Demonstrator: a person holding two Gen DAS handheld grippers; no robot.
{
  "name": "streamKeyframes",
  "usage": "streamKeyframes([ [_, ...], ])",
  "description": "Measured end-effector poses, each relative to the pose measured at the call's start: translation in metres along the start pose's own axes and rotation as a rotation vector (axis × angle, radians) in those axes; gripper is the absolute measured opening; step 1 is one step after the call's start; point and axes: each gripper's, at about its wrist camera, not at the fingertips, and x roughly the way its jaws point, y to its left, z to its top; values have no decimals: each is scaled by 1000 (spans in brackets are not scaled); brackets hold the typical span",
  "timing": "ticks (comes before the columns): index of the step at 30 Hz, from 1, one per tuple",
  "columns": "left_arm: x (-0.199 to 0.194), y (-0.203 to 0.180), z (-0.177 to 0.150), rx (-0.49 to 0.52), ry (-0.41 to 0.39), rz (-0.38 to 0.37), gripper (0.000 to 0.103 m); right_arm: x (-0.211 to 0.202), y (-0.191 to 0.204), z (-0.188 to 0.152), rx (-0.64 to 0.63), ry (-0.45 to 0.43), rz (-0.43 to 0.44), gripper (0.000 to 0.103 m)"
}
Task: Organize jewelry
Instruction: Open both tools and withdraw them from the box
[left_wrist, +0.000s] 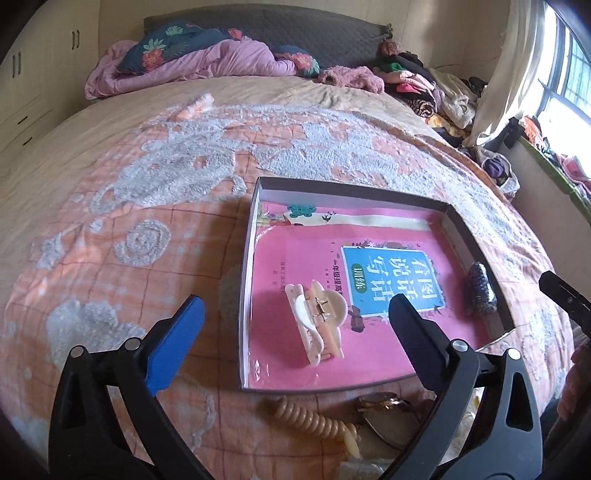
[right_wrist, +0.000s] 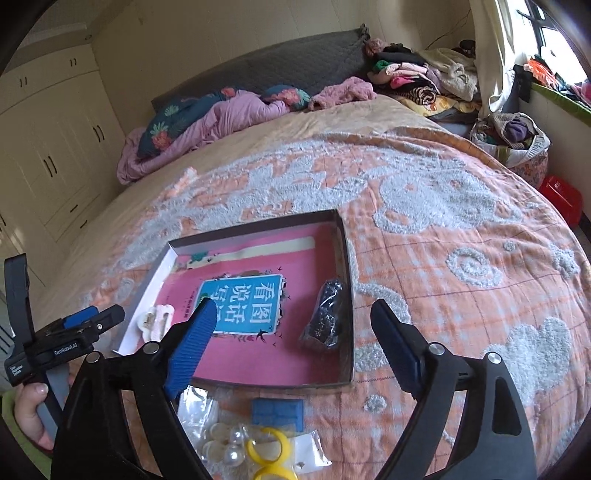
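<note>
Both the left gripper (left_wrist: 295, 314) and the right gripper (right_wrist: 293, 325) are spread wide, with nothing held. A cream hair claw clip (left_wrist: 317, 321) and a dark beaded piece (right_wrist: 325, 317) lie in the shallow box (right_wrist: 345, 258). The clip — light, rigid, slippery plastic — is best pinched across its hinged spine.

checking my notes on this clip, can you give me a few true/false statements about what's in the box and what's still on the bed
1. The cream hair claw lies inside the box. True.
2. The right gripper holds the dark sparkly piece. False: its jaws are open and empty; the piece lies in the box.
3. The yellow rings are in the box. False: they lie on the bedspread outside it.
4. The left gripper is open. True.
</note>
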Motion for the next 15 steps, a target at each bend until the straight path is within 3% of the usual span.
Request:
streamKeyframes([
  [15, -49, -1, -7, -27, -83, -7, 93, -50, 11, 4, -18, -83, 28, 89],
])
